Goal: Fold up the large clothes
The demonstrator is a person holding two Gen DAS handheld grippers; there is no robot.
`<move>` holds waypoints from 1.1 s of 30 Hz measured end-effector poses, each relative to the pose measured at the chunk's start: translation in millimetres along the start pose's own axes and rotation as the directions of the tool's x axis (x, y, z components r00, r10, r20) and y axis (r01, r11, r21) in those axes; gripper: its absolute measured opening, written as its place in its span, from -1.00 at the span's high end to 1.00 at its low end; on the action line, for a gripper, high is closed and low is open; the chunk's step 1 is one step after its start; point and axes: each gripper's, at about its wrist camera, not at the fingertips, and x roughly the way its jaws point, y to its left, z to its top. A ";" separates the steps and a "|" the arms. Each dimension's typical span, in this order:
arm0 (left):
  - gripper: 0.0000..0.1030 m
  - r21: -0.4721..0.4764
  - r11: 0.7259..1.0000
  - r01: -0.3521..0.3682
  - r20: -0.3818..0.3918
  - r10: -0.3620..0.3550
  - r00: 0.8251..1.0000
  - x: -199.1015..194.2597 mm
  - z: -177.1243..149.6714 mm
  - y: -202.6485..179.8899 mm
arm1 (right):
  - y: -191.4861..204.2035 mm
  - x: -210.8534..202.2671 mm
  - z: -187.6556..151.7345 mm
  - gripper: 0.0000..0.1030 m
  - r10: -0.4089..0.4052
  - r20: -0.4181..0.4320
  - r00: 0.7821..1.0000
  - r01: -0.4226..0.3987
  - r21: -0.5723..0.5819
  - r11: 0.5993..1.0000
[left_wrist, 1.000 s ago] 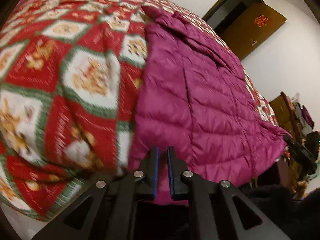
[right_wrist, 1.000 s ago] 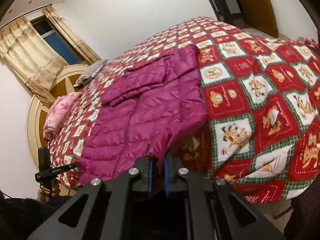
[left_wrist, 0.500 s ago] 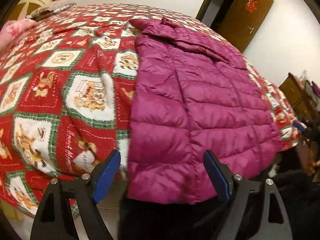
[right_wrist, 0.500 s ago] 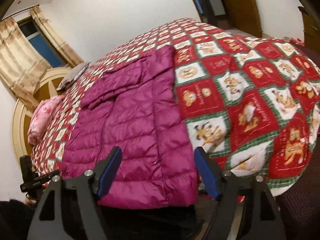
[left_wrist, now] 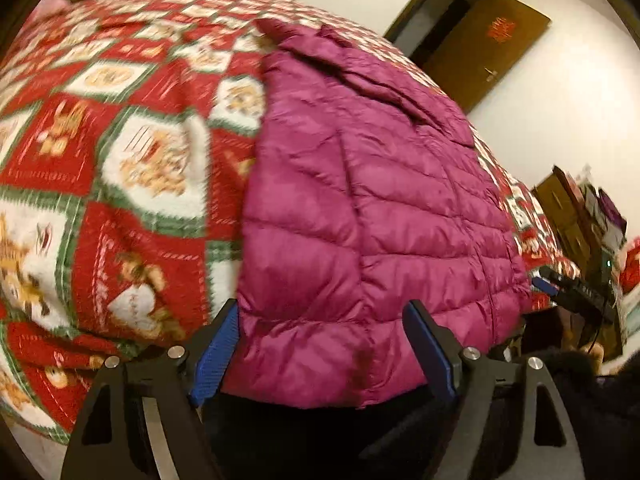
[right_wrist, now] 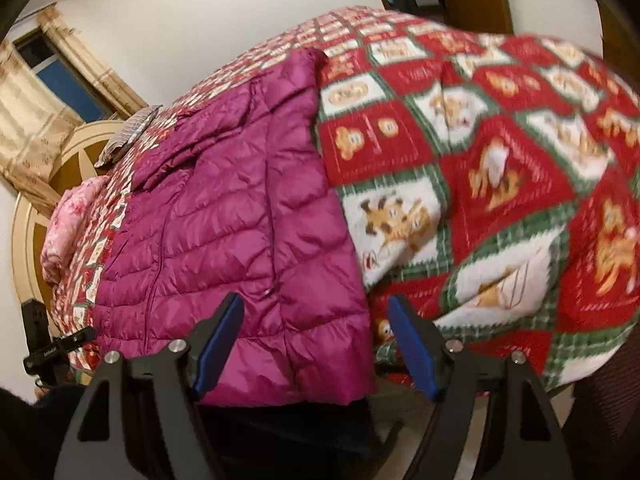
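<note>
A magenta quilted puffer jacket [left_wrist: 360, 184] lies spread flat on the bed, its hem hanging over the near edge; it also shows in the right wrist view [right_wrist: 224, 216]. My left gripper [left_wrist: 320, 340] is open, its blue pads on either side of the hem's left corner, not pinching it. My right gripper [right_wrist: 316, 344] is open with the hem's right corner between its jaws, not pinched. The other gripper shows at the far side in each view [left_wrist: 572, 288] [right_wrist: 52, 344].
The bed carries a red, green and white cartoon-patterned blanket [left_wrist: 120, 152] [right_wrist: 500, 184]. Pillows [right_wrist: 68, 220] and a round headboard [right_wrist: 80, 148] lie at the far end. A brown door [left_wrist: 484, 40] and a cluttered cabinet [left_wrist: 580, 216] stand beyond the bed.
One second ago both grippers were shut on the jacket's hem corners. They opened and let go; the hem now rests over the bed's edge. Both grippers have moved slightly closer since.
</note>
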 end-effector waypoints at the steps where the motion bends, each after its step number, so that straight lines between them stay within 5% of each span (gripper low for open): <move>1: -0.58 0.013 1.000 -0.008 -0.009 0.008 1.000 2.2 0.3 -1.4 | -2.6 -1.1 -0.4 -0.51 0.016 0.003 1.000 -0.016 0.009 1.000; 7: -0.55 -0.051 0.996 0.072 -0.030 -0.073 0.997 10.8 -2.3 8.4 | -5.5 1.4 -5.6 -0.86 0.058 0.007 0.998 -0.058 0.021 0.998; 11: 0.45 -0.075 0.996 0.058 -0.024 -0.060 0.998 9.6 -3.2 14.6 | -2.7 20.6 -8.4 -0.86 0.069 -0.056 0.996 -0.069 -0.003 0.998; 13: 0.59 -0.089 0.993 0.072 -0.019 -0.074 0.997 10.6 -3.5 15.8 | 2.5 32.7 -10.4 -0.75 0.082 -0.104 0.991 -0.086 -0.033 0.996; 17: 0.87 -0.077 0.991 0.106 0.008 -0.106 0.994 7.9 -2.6 13.7 | 14.5 54.7 -17.6 0.30 0.015 -0.187 0.982 -0.037 -0.115 0.993; 20: 0.94 -0.040 0.987 0.156 0.051 -0.154 0.987 -2.4 1.9 5.2 | 18.5 43.6 -17.3 0.69 0.063 -0.163 0.985 -0.082 -0.107 0.991; 26: 0.95 0.005 0.972 0.237 0.150 -0.235 0.960 -30.7 16.4 -7.1 | 29.7 -0.7 -6.9 0.74 0.235 -0.062 0.970 -0.240 -0.074 0.968; 33: 0.96 0.075 0.945 0.318 0.229 -0.327 0.917 -67.6 26.7 -26.3 | 47.5 -44.9 3.9 0.75 0.399 0.047 0.916 -0.395 -0.067 0.916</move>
